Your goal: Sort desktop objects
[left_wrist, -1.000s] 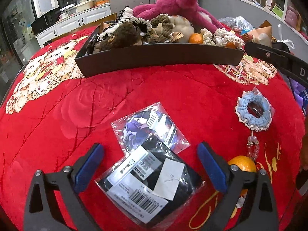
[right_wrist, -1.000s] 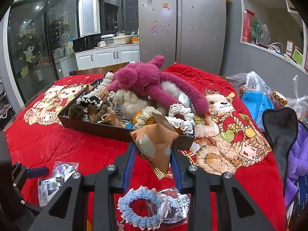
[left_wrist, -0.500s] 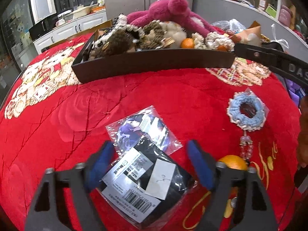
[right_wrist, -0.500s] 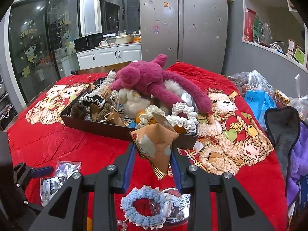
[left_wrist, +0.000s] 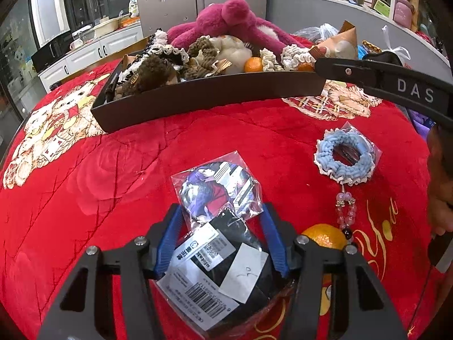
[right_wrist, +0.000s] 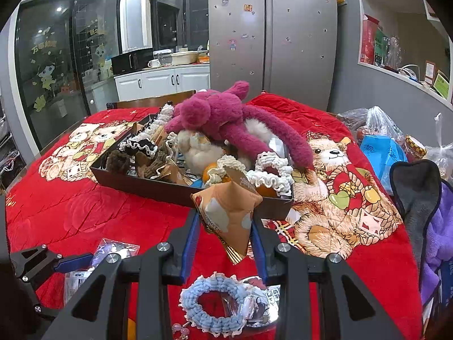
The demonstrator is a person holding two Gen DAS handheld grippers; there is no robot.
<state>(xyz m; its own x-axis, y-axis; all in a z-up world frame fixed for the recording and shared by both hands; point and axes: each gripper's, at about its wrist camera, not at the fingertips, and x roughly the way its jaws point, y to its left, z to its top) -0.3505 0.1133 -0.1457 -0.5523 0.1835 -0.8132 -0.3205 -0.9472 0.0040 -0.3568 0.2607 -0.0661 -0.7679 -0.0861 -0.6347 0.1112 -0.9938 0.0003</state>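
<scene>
My left gripper (left_wrist: pixel 220 226) has closed its blue pads on a black packet in clear plastic with barcode labels (left_wrist: pixel 218 269), low on the red cloth. A round anime badge in a clear bag (left_wrist: pixel 218 188) lies just ahead, partly under the packet. My right gripper (right_wrist: pixel 223 226) is shut on a tan pyramid snack pouch (right_wrist: pixel 226 212), held above the cloth in front of the dark tray (right_wrist: pixel 158 189). The pouch also shows in the left wrist view (left_wrist: pixel 337 44). A blue crocheted scrunchie (left_wrist: pixel 345 157) lies to the right.
The tray (left_wrist: pixel 203 102) is piled with a magenta plush (right_wrist: pixel 223 116), scrunchies, brown fluff and oranges. An orange (left_wrist: pixel 325 235) and a bead charm (left_wrist: pixel 345 209) lie beside my left gripper. Plastic bags (right_wrist: pixel 379 141) and dark and purple cloth (right_wrist: pixel 424 198) crowd the right edge.
My left gripper has gone from wide open to closed on the black packet. The right gripper has held the pouch nearly still, drifting slightly towards the tray.
</scene>
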